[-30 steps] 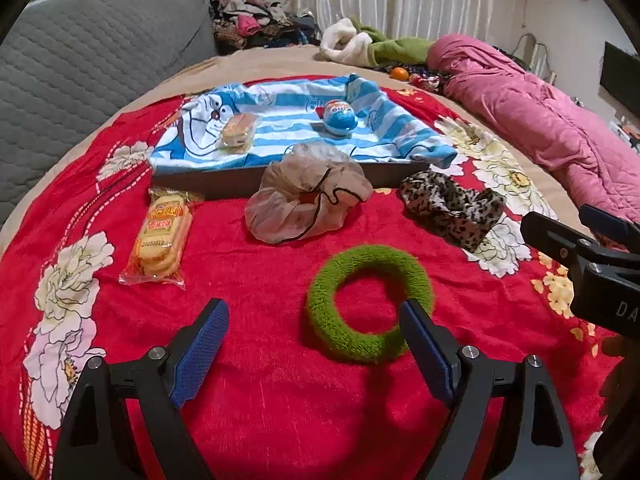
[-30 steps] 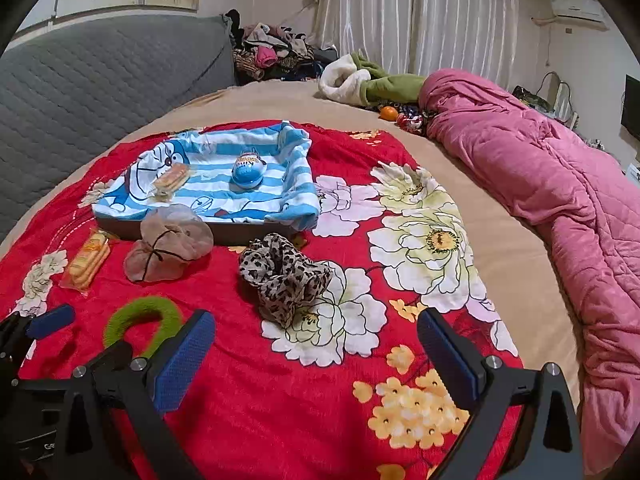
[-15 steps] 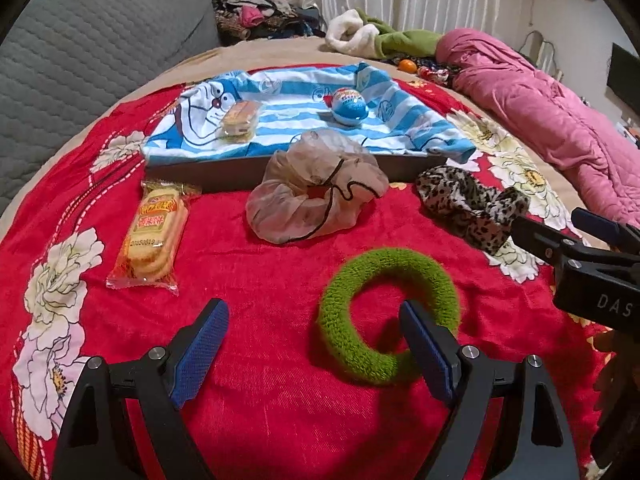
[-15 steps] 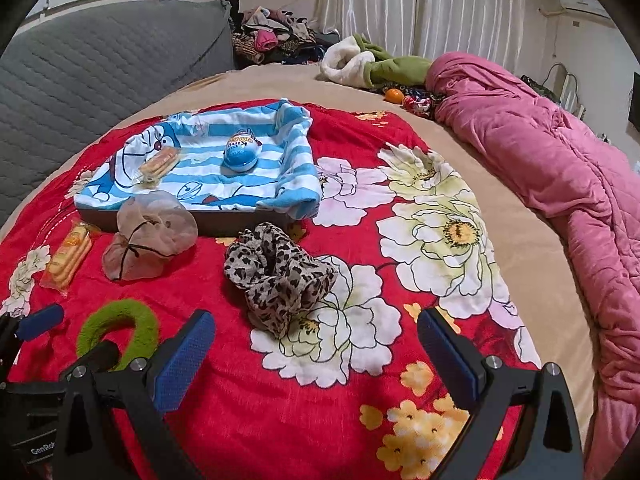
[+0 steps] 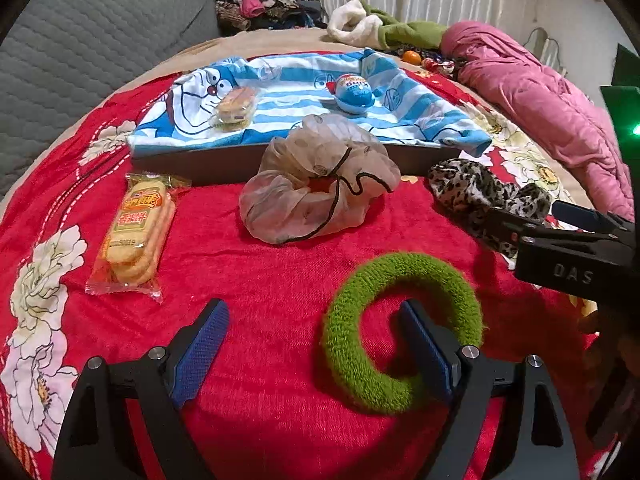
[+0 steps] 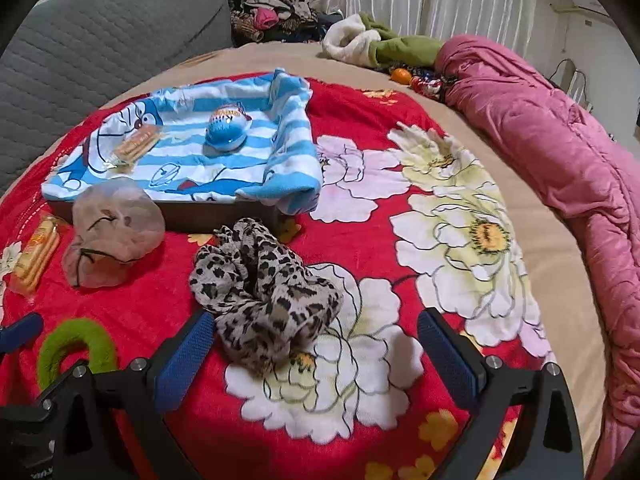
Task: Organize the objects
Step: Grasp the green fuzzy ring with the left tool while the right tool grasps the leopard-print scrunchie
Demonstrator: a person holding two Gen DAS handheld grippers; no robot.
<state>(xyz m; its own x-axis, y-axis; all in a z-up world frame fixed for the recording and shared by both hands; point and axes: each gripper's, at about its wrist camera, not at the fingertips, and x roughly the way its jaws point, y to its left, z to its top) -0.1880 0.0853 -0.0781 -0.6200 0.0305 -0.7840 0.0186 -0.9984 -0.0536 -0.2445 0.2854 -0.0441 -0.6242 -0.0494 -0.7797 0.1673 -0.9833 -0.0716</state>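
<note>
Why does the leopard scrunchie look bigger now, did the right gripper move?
Yes. The right gripper came down and forward toward the leopard scrunchie; the tray beyond sits higher in its view than before.

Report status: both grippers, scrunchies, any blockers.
Left gripper open, one finger inside green scrunchie. Right gripper open beside leopard scrunchie. Nothing blocking either.
</note>
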